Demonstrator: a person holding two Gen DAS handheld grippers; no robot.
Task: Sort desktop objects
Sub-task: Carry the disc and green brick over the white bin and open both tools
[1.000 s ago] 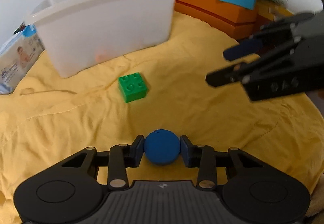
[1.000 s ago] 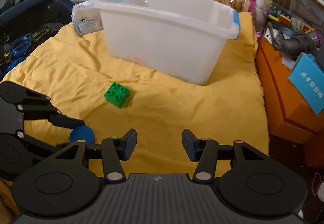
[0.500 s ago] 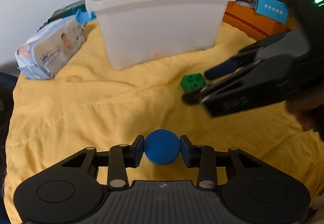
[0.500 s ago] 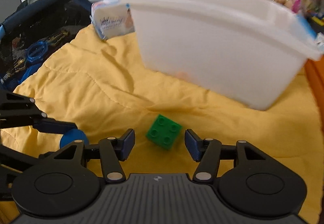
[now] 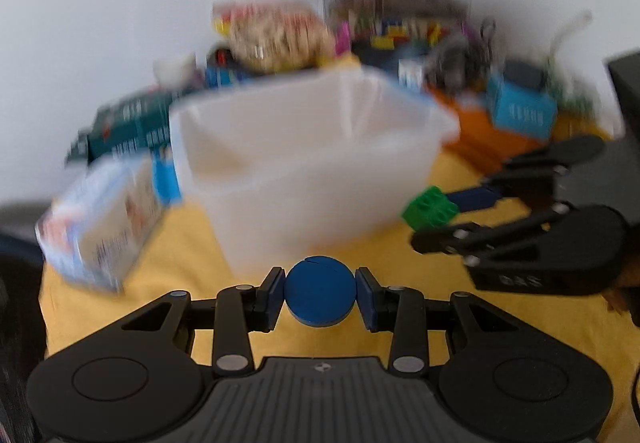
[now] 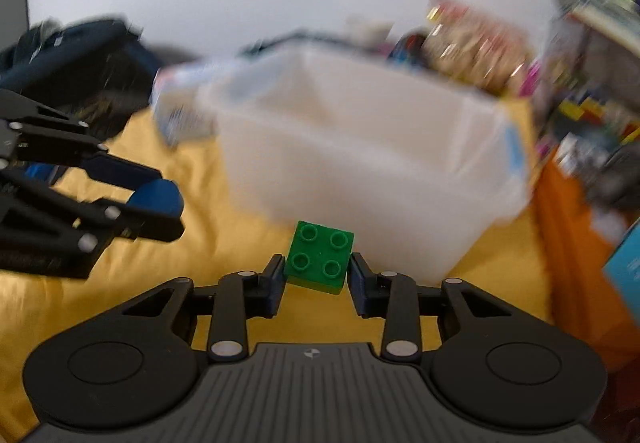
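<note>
Since half a second ago, the green block (image 6: 320, 259) has left the yellow blanket (image 6: 168, 275) and is now lifted between the two fingers of the right gripper (image 6: 317, 279), and both grippers have come up closer to the white plastic bin (image 6: 360, 159).

Both views are blurred from motion. Largest is the blanket, which covers the whole surface below. On it stands the bin, open at the top, right in front of both grippers; what lies inside it I cannot tell. Left of the bin, in the left wrist view, a pack of wipes (image 5: 96, 227) lies on the blanket, tilted. Behind the bin there are a snack bag (image 5: 276, 35) and more things, too blurred to name.

Its jaws are closed on the block's two sides, with the studs facing up toward the camera and the block slightly turned. In the left wrist view the same block (image 5: 430, 207) shows at the right gripper's (image 5: 436, 217) tips, just beside the bin's right wall.

In the left gripper (image 5: 320, 297), the blue ball (image 5: 320, 291) is pinched between the two pads, which touch it on both sides, and it is held just before the bin's near wall.
</note>
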